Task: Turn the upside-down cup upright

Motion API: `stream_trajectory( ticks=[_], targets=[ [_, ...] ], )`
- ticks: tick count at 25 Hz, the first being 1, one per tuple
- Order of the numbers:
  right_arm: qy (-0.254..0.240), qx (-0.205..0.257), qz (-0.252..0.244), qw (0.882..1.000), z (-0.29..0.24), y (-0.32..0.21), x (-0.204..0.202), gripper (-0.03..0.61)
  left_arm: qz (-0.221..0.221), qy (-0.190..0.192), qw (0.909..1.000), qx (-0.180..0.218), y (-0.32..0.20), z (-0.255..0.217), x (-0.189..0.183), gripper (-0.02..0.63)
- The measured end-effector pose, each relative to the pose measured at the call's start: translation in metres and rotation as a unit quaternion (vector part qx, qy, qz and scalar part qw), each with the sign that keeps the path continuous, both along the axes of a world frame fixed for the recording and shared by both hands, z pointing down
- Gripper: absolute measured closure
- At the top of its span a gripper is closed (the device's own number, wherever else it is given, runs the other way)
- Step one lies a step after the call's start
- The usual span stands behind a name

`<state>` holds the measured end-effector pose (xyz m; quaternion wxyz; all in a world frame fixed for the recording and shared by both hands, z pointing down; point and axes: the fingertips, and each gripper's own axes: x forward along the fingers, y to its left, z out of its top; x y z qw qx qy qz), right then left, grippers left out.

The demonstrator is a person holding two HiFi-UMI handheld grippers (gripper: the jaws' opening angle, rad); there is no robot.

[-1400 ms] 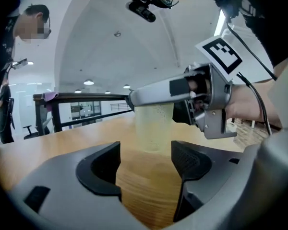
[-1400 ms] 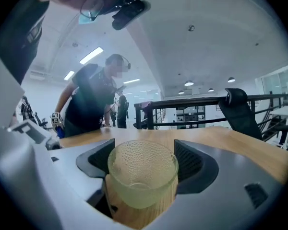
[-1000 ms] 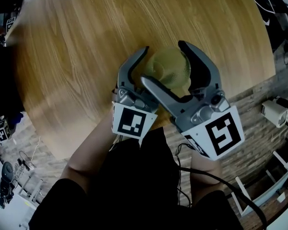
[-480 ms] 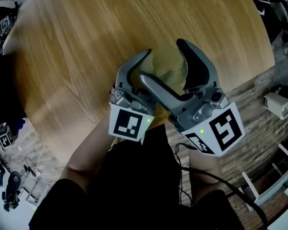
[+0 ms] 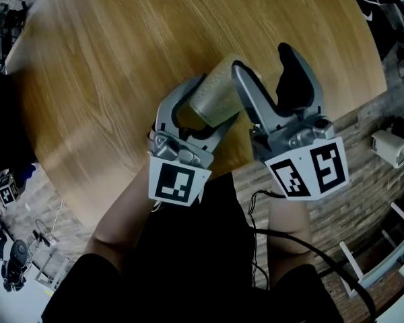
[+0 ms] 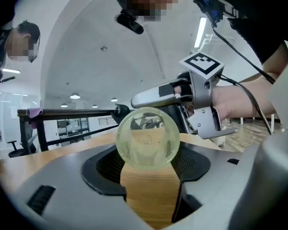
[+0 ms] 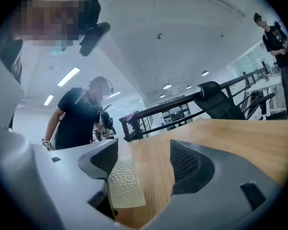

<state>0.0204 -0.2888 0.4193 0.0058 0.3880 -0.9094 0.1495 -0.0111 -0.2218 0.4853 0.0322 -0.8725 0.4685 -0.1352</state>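
Note:
A pale yellow translucent cup (image 5: 214, 97) lies tipped on its side between the jaws of my left gripper (image 5: 217, 101), just over the round wooden table (image 5: 121, 59). In the left gripper view its round bottom (image 6: 148, 137) faces the camera, and both pads touch it as the left gripper's (image 6: 149, 158) jaws are closing. My right gripper (image 5: 264, 62) stands open and empty just right of the cup, near the table's edge. In the right gripper view only bare wood shows between the right gripper's (image 7: 144, 163) jaws, apart from a pale dimpled strip (image 7: 125, 183) by the left one.
The table's curved edge (image 5: 323, 133) runs close under the right gripper, with floor beyond. Wood spreads out to the left and far side. A black cable (image 5: 303, 247) trails from the right gripper. People stand in the room beyond the table.
The right gripper has pulled away to the right, off the cup it straddled. The left jaws have narrowed onto the cup, which now shows its side, not its top.

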Motion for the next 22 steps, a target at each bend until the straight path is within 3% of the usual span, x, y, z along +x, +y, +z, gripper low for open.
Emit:
stream_trajectory(
  ticks=[11, 22],
  targets=[
    [0.05, -0.065, 0.04, 0.996, 0.059, -0.009, 0.022, 0.241, 0.003, -0.007, 0.9997, -0.023, 0.008, 0.013, -0.004, 0.328],
    [0.111, -0.12, 0.048, 0.985, 0.108, -0.008, 0.034, 0.242, 0.021, -0.031, 0.9927, -0.115, 0.012, 0.05, 0.003, 0.33]
  ],
)
